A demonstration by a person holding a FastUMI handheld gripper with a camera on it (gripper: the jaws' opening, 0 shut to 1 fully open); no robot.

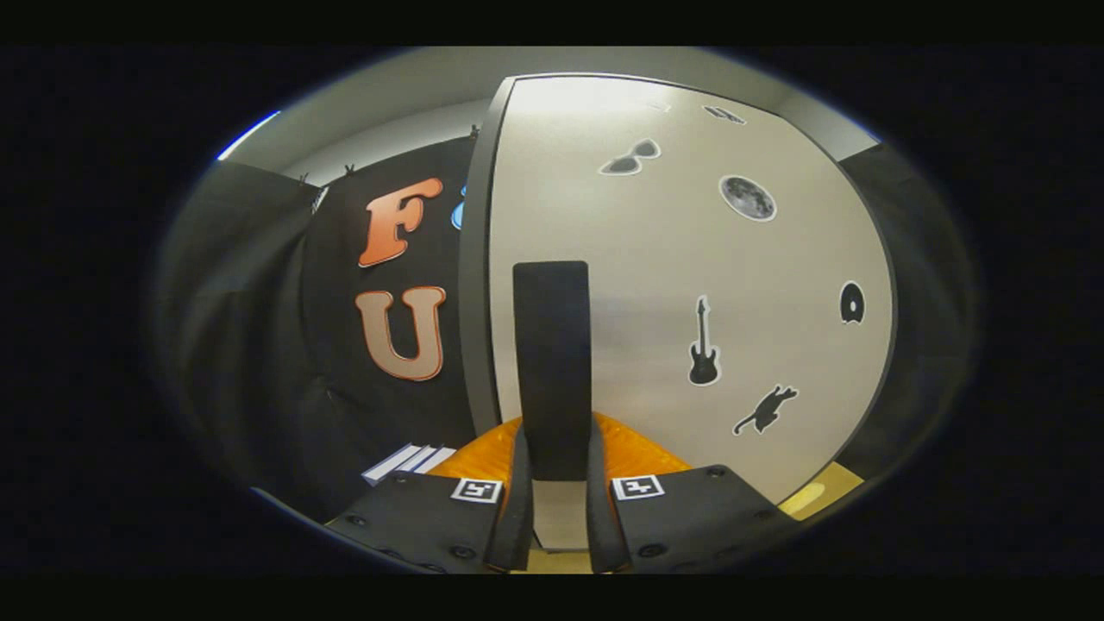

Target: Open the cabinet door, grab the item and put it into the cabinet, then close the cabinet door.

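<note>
We're right up at the cabinet door (690, 285) now; our jaws (556, 509) sit close either side of the tall dark handle (552, 371) — nearly pressed together, pinching its lower end as best we can judge; the door's left edge shows beside the booth wall, so it may be slightly ajar, though we cannot say for certain; the orange item (638, 453) lies just beyond the fingers, at the foot of the door on the worktop (832, 487); the risk — pull off-axis and the handle slips out; swing low and the door could sweep that item aside.
</note>
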